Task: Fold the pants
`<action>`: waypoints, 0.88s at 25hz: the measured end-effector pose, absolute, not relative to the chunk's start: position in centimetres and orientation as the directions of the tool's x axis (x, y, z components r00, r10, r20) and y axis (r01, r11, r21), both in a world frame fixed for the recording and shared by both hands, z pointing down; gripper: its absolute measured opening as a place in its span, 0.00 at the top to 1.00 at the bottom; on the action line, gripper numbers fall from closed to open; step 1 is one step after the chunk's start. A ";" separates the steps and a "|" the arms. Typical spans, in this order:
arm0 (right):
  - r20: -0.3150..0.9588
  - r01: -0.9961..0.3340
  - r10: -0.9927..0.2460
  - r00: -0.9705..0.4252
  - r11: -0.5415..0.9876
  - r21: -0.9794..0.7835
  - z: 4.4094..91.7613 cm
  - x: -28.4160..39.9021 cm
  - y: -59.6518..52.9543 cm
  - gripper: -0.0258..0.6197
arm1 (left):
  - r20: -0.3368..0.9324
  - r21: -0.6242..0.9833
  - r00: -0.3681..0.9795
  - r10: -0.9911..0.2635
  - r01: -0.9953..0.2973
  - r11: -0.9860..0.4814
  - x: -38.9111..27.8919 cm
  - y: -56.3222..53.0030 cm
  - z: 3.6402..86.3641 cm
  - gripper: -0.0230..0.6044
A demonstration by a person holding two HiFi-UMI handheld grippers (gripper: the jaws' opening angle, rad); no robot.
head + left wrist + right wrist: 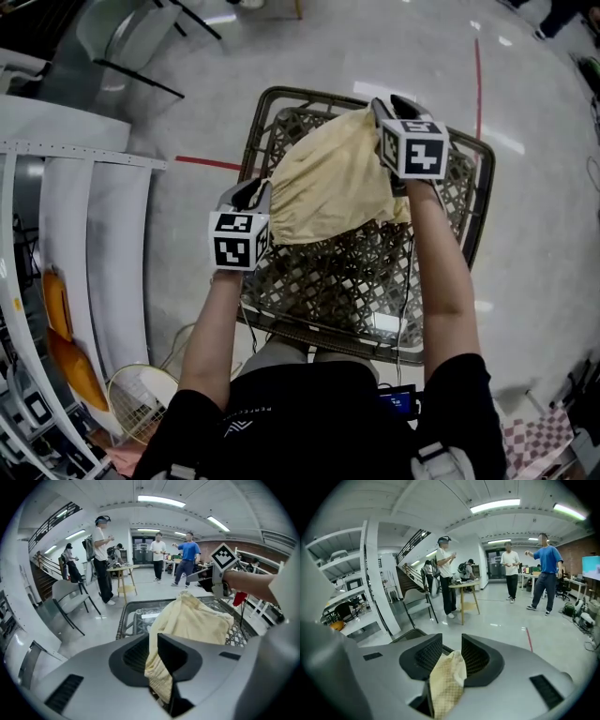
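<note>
1. Pale polished floor (525,234) surrounds a lattice-topped table (347,277). From the head view, the cream pants (328,178) hang spread above it, between the left hand-held gripper (253,193) and the right hand-held gripper (392,105).
2. Left gripper view: the narrow jaws pinch an edge of the pants, which stretch over the table towards the right hand-held gripper.
3. Right gripper view: the jaws stand apart, with a fold of the pants loose between them.

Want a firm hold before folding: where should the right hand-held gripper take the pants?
Likely the bunched upper corner between the open jaws of the right hand-held gripper, approached from the person's side. The pants hang from there, and the left hand-held gripper pinches the opposite edge, keeping them spread above the table.
</note>
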State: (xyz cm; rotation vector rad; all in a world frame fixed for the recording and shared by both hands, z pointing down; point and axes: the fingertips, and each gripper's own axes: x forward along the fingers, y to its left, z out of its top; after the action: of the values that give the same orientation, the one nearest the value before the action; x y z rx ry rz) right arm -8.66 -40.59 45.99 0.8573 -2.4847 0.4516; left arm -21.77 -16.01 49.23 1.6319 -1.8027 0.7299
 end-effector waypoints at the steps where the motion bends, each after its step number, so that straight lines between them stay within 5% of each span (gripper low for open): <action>1: 0.529 -0.636 -0.480 -0.700 0.755 -0.157 45.9 -8.6 -40.1 0.78 | 0.743 -0.005 -0.042 -0.668 -0.998 0.057 -21.0 -16.2 49.2 0.88; 22: 0.595 -0.656 -0.419 -0.686 0.710 -0.256 47.7 -4.5 -28.0 0.78 | 0.756 0.089 0.338 -0.561 -0.902 -0.423 -17.0 -16.3 49.0 0.93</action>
State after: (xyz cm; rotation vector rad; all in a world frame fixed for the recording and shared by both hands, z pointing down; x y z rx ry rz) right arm -4.51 -27.95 47.66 0.8206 -2.4116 0.6280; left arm -16.97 -16.29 49.04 2.1047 -1.2778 0.8961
